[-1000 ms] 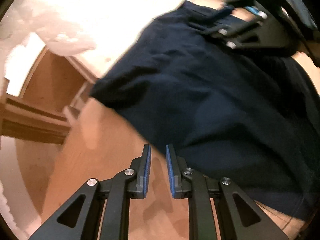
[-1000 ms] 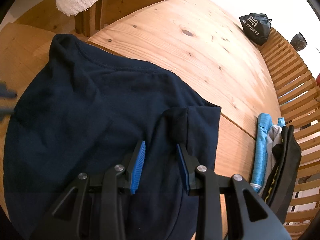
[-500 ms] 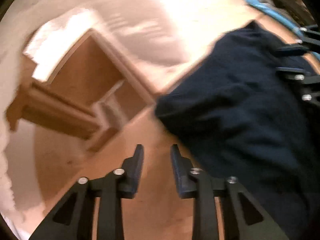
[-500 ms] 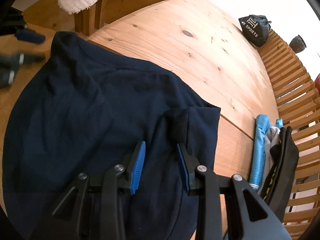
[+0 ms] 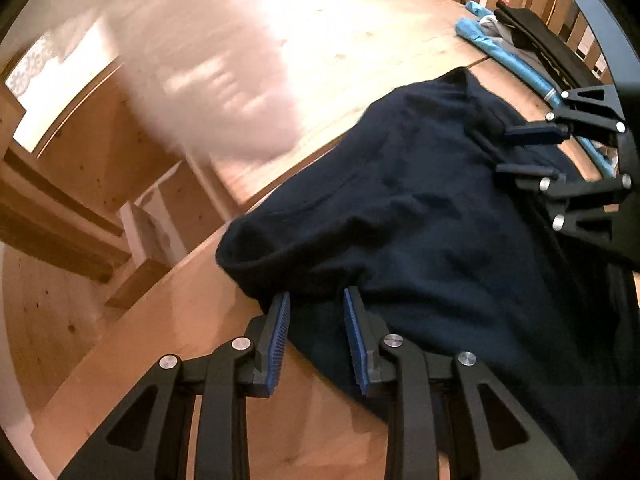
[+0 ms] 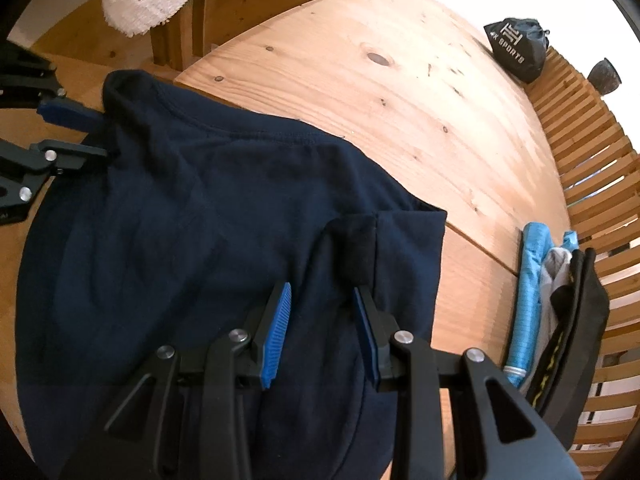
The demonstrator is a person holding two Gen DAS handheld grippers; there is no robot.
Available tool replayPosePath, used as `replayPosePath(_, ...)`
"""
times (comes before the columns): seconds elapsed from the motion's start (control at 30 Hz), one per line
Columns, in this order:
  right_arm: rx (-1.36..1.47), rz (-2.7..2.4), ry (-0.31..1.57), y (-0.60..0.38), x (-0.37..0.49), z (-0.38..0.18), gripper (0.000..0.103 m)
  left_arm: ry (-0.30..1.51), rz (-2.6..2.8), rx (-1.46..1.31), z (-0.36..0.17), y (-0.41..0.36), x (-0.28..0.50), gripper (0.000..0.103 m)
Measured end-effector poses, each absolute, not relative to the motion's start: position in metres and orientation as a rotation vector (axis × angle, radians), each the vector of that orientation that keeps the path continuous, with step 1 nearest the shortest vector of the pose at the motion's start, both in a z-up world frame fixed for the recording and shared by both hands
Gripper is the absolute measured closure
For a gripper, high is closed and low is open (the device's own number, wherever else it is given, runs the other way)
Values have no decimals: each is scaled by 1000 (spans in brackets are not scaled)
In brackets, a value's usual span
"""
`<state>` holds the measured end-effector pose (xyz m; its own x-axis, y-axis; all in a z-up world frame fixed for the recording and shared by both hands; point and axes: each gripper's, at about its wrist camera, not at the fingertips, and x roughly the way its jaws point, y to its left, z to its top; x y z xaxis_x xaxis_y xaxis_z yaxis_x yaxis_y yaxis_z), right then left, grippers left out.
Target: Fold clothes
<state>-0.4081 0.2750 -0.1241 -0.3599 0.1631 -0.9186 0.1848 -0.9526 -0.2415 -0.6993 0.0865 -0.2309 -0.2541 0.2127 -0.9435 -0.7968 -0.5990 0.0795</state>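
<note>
Right gripper (image 6: 322,312) jaws parted over navy shirt (image 6: 192,216) on wooden table (image 6: 400,104).

The left gripper (image 5: 316,320) has swung onto the navy shirt's (image 5: 420,216) edge, jaws just opening.

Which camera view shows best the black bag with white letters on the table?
The right wrist view. There the black bag sits sharp at the far edge of the wooden table, beside the slatted railing, its white lettering visible. The left wrist view shows only a dark blurred scrap at its top edge, perhaps that bag.
</note>
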Motion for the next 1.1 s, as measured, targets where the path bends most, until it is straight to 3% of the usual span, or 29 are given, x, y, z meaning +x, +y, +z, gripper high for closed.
replayPosePath(0.07,1770,-2531,448,278,-409,-123,71,807,1929,-1328,-230,80,-698,73)
replayPosePath(0.13,1772,-2535,438,278,-409,-123,71,864,1972,-1298,-226,81,-695,82)
replayPosePath(0.3,1773,-2537,473,274,-410,-123,71,689,2025,-1218,-203,80,-701,80)
replayPosePath(0.5,1773,-2537,466,271,-411,-122,71,861,2040,-1257,-231,97,-705,73)
replayPosePath(0.6,1765,-2546,458,269,-407,-122,71,825,2103,-1254,-221,87,-705,72)
replayPosePath(0.67,1754,-2553,447,271,-405,-122,71,825,2070,-1212,-210,80,-686,76)
replayPosePath(0.77,1757,-2562,419,272,-404,-122,71,790,1916,-1190,-201,72,-634,76)
replayPosePath(1.1,1786,-2599,434,262,-403,-122,71,923,1561,-1155,-210,85,-489,72)
